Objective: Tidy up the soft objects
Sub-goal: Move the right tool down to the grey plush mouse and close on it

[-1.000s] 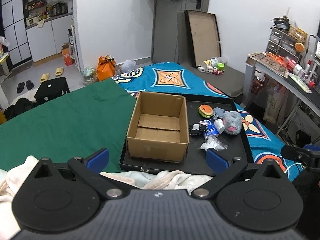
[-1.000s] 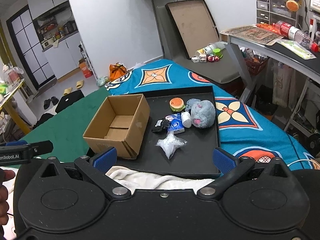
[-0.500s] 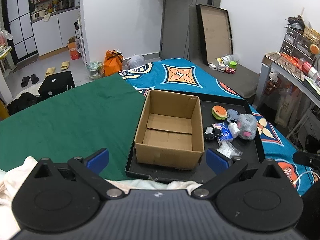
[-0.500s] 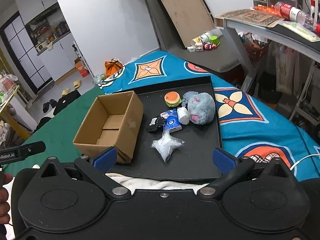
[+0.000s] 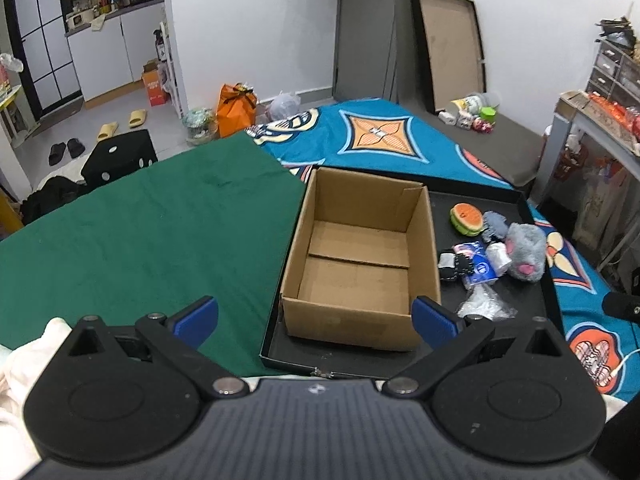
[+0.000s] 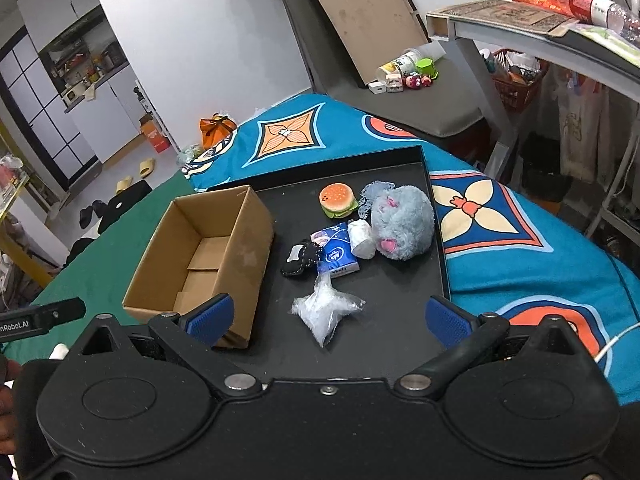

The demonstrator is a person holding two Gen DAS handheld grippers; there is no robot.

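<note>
Showing burger toy [image 6: 338, 200] bun-up, only right wrist view.

White walls [image 5: 256, 20] are enclosing the room, and a grey door [image 5: 360, 28] is standing shut at the back. A framed board [image 5: 448, 48] is leaning against the wall beside it. Off to the left, white cabinets [image 5: 108, 56] are sitting under cluttered shelves (a kitchen corner, by the look of it), with slippers [image 5: 120, 126] lying on the pale floor [image 5: 60, 136]. A grey desk [image 6: 532, 40] is running along the right side, carrying bottles and papers.
</note>
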